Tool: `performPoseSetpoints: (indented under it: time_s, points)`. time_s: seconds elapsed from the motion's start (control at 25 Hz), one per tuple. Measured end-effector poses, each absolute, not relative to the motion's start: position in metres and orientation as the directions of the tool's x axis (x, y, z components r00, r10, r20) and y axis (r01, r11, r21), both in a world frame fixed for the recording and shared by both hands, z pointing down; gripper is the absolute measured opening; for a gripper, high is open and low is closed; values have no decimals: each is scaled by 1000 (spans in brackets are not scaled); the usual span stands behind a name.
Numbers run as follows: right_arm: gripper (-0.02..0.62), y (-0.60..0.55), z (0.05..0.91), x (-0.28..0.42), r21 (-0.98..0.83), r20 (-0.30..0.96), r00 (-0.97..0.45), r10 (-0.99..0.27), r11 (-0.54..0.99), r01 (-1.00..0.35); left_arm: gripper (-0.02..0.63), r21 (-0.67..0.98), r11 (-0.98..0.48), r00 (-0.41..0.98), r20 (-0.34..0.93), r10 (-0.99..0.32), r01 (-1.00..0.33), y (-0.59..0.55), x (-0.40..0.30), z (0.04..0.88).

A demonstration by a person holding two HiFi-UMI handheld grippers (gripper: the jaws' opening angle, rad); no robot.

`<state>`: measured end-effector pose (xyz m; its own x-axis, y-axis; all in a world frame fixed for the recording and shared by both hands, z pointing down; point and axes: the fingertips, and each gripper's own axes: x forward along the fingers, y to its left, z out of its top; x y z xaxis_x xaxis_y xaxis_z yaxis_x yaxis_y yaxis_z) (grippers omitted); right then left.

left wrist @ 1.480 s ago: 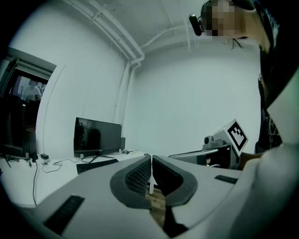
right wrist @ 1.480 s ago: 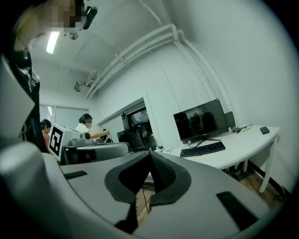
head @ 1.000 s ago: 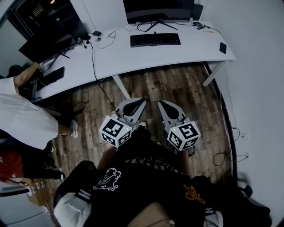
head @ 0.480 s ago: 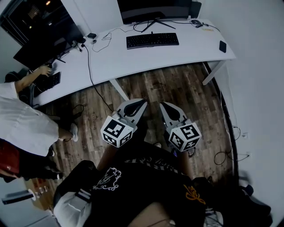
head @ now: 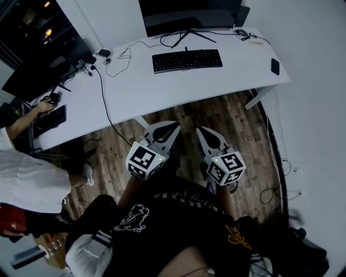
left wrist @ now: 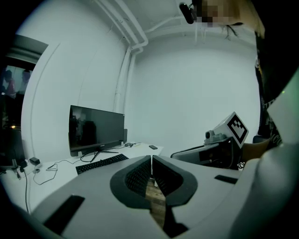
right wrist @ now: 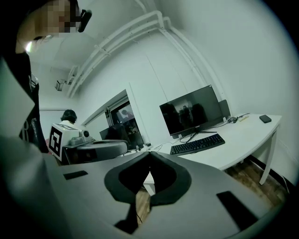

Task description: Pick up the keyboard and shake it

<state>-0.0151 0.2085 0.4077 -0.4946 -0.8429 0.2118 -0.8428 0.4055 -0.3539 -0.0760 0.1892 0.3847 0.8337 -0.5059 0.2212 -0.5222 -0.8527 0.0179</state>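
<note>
A black keyboard [head: 187, 59] lies on the white desk [head: 162, 84] in front of a dark monitor [head: 189, 16]. It also shows in the left gripper view as the keyboard [left wrist: 101, 163] and in the right gripper view as the keyboard [right wrist: 197, 144]. My left gripper [head: 174, 125] and right gripper [head: 198, 130] hang side by side over the wood floor, well short of the desk. Both are shut with nothing between their jaws.
A second monitor [head: 46, 65] and keyboard [head: 50, 119] stand at the desk's left, where a person in white [head: 27, 176] sits. Cables [head: 108, 92] trail over the desk. A small black device [head: 275, 66] lies at the desk's right end. A white wall [head: 319, 108] runs along the right.
The desk and keyboard have shifted a little lower and nearer in the head view. Both grippers stay shut in about the same place.
</note>
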Motion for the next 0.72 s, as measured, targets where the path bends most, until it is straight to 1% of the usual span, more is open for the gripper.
performPoseSetpoints:
  time_s: [0.36, 0.72]
  points:
    - [11, 93, 414, -60, -360, 263, -457, -850, 353, -864, 23, 37, -874, 858, 218, -466, -484, 69, -122, 387]
    - [11, 26, 425, -80, -331, 305, -377, -874, 273, -903, 23, 41, -900, 884, 209, -418, -435, -8, -150, 397]
